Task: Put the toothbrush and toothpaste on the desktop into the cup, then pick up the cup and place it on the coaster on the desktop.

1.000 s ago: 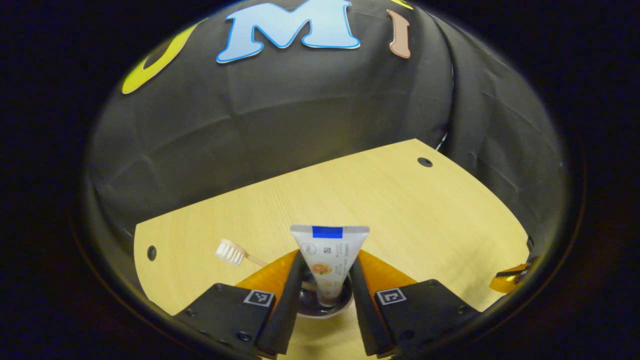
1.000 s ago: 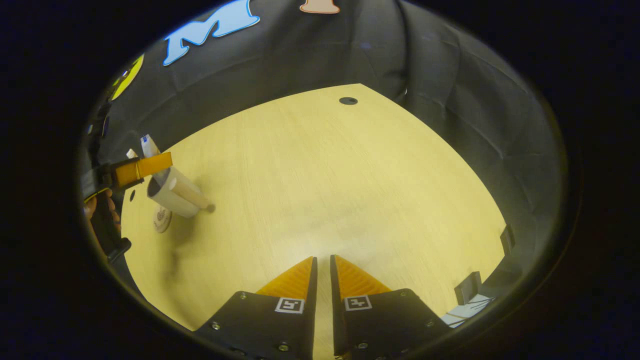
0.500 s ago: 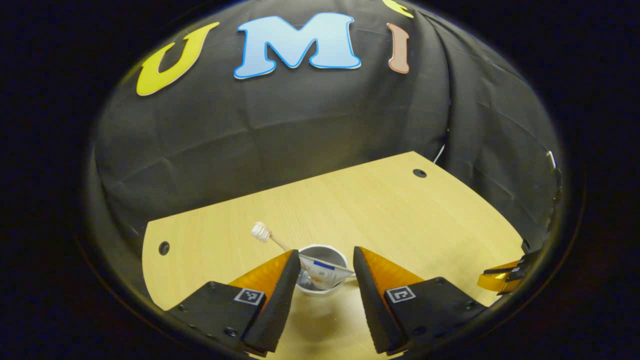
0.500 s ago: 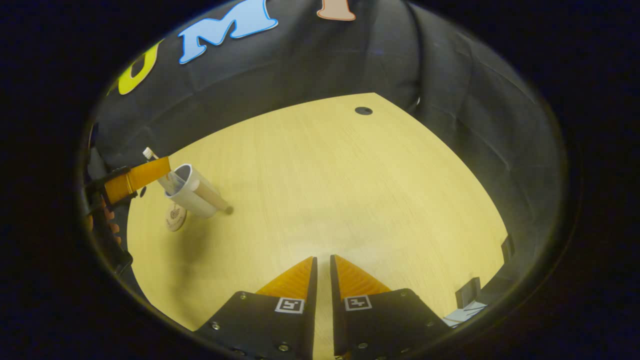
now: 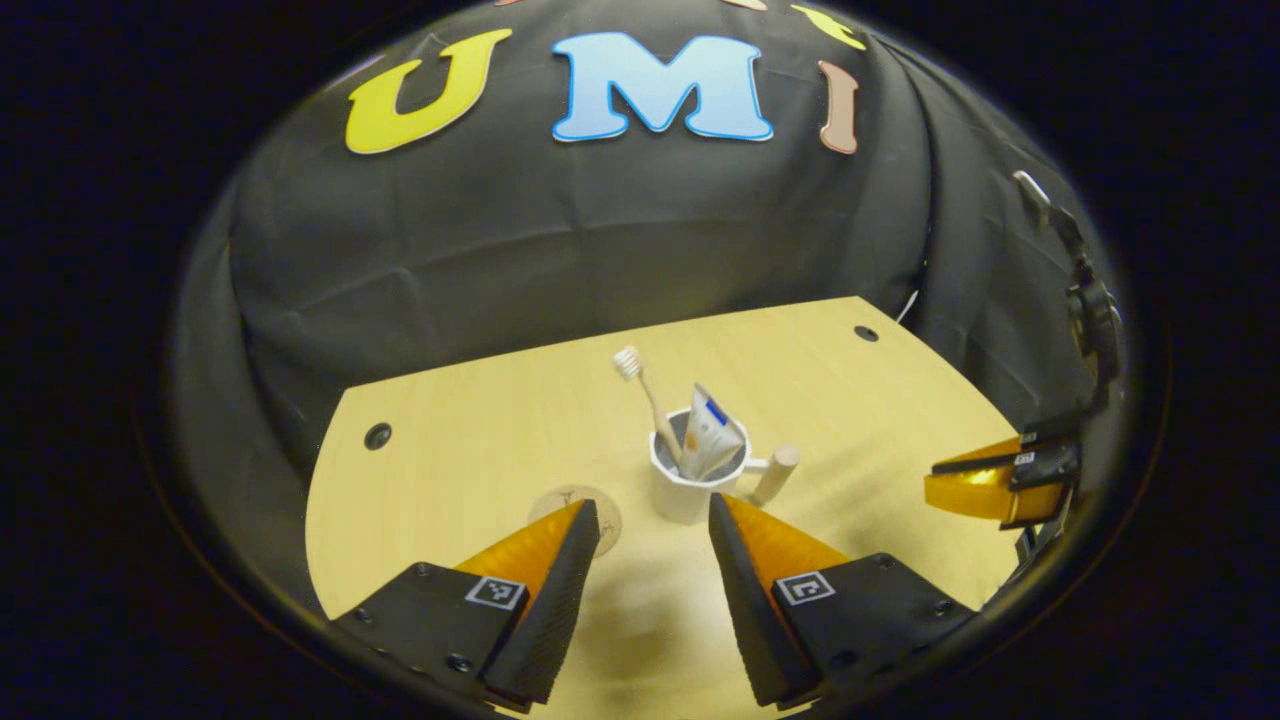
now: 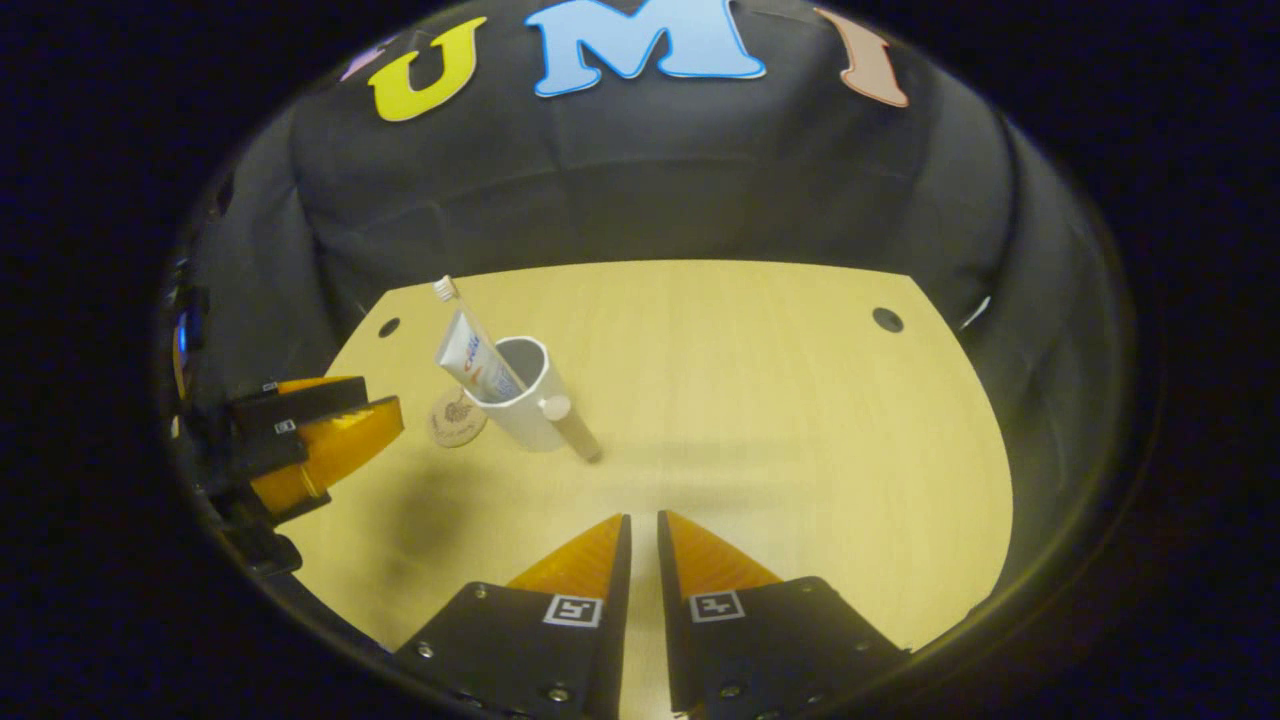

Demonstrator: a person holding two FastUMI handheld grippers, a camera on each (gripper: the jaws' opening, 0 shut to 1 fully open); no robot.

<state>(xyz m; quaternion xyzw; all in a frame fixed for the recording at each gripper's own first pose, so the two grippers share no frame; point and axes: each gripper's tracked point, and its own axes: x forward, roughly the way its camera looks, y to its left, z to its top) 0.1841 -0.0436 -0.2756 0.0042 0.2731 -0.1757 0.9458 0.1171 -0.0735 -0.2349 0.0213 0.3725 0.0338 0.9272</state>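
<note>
The white cup is seen standing upright on the wooden desktop, just ahead of the left gripper, whose 2 fingers are spread wide with nothing held between them. The cup sits beyond the fingertips, slightly toward the right finger, not touched by either. Inside it, the toothbrush is leaned bristles-up and the toothpaste is propped beside it. The round coaster is found on the desktop just left of the cup, partly hidden behind the left finger; the cup is not on it. A wooden handle juts from the cup's right side.

In the right gripper view, the right gripper is held with its 2 fingers nearly pressed together, a thin gap left, nothing pinched. The cup is seen well ahead and to the left.
</note>
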